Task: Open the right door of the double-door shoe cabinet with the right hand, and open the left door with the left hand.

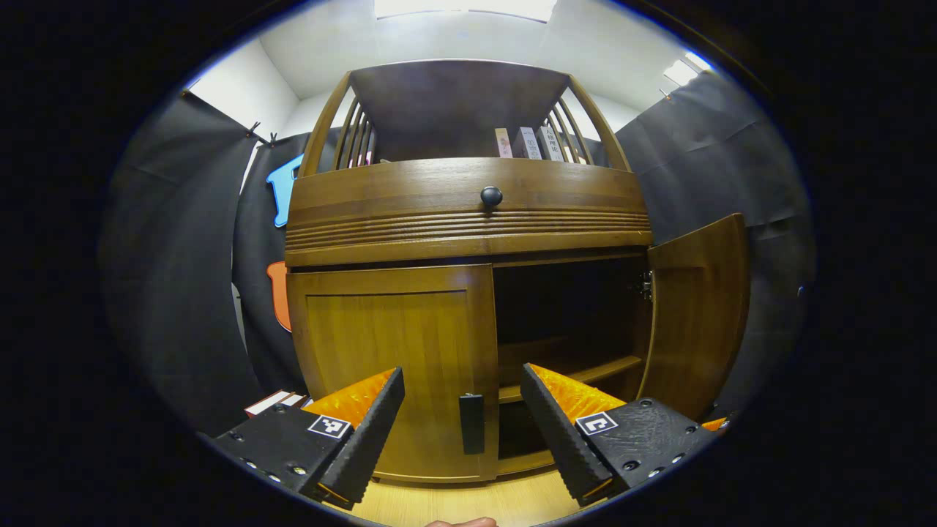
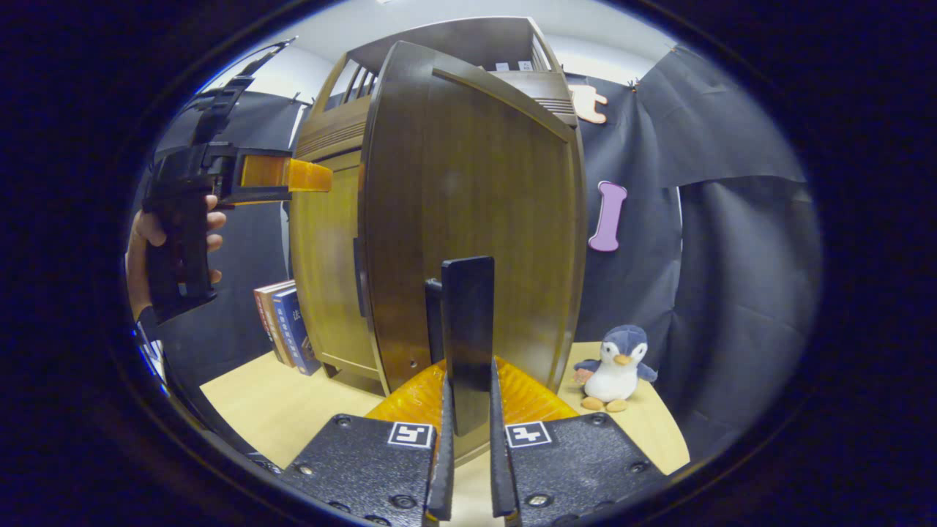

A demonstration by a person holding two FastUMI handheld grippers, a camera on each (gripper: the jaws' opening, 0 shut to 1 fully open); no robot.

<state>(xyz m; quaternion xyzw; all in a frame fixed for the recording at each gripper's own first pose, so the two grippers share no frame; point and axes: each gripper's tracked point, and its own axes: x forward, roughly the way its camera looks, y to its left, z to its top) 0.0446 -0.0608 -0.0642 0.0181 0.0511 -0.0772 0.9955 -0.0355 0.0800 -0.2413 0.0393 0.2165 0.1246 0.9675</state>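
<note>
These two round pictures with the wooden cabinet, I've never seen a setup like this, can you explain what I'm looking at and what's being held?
No robot here: a person holds a two-finger gripper in each hand, and a fisheye camera rides on each one, looking along its fingers.

The left gripper view faces the shoe cabinet head-on. The left gripper is open, its fingers either side of the handle of the closed left door, not yet touching it. The right door is already swung open, showing dark shelves.

The right gripper view looks along the opened right door. The right gripper is shut on that door's handle. Farther off on the left, a hand holds the other gripper.

On the pale table the cabinet stands with some books beside it and a toy penguin.
</note>
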